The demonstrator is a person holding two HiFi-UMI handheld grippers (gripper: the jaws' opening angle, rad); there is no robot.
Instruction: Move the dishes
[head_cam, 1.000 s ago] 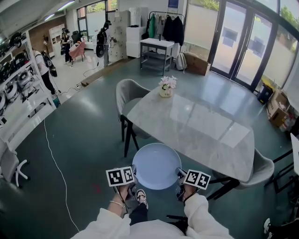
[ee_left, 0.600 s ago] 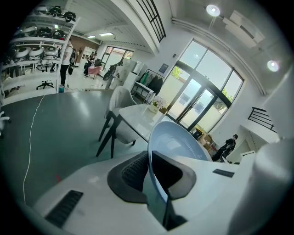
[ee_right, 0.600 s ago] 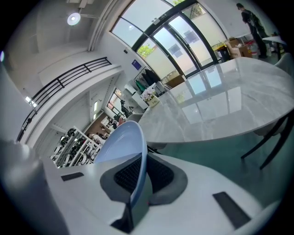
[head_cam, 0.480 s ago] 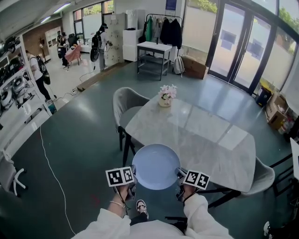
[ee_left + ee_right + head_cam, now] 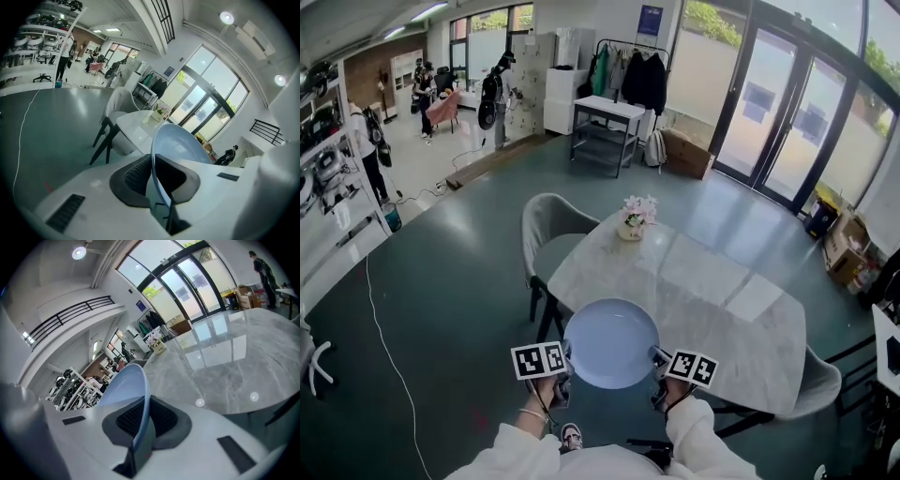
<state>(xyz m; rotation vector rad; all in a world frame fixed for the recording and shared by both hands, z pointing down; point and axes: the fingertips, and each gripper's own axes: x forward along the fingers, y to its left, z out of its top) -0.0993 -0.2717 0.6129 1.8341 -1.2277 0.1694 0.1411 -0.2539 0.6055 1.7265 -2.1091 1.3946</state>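
A pale blue round dish [image 5: 611,343] hangs level in front of me, over the near edge of the grey marble table [image 5: 703,300]. My left gripper [image 5: 563,368] is shut on the dish's left rim and my right gripper [image 5: 657,371] is shut on its right rim. In the left gripper view the dish [image 5: 176,145] stands edge-on between the dark ribbed pads [image 5: 138,174]. In the right gripper view the dish [image 5: 129,385] likewise sits pinched in the pads [image 5: 130,419], with the table [image 5: 234,366] stretching beyond it.
A vase of pink and white flowers [image 5: 634,217] stands at the table's far left end. Grey chairs sit at the table's left [image 5: 546,232] and near right [image 5: 817,380]. A cable [image 5: 389,361] runs across the dark green floor at my left. People and racks stand far back left.
Both grippers and the dish have come forward toward the table; the table now lies closer beneath the dish. The grips on both rims are unchanged.
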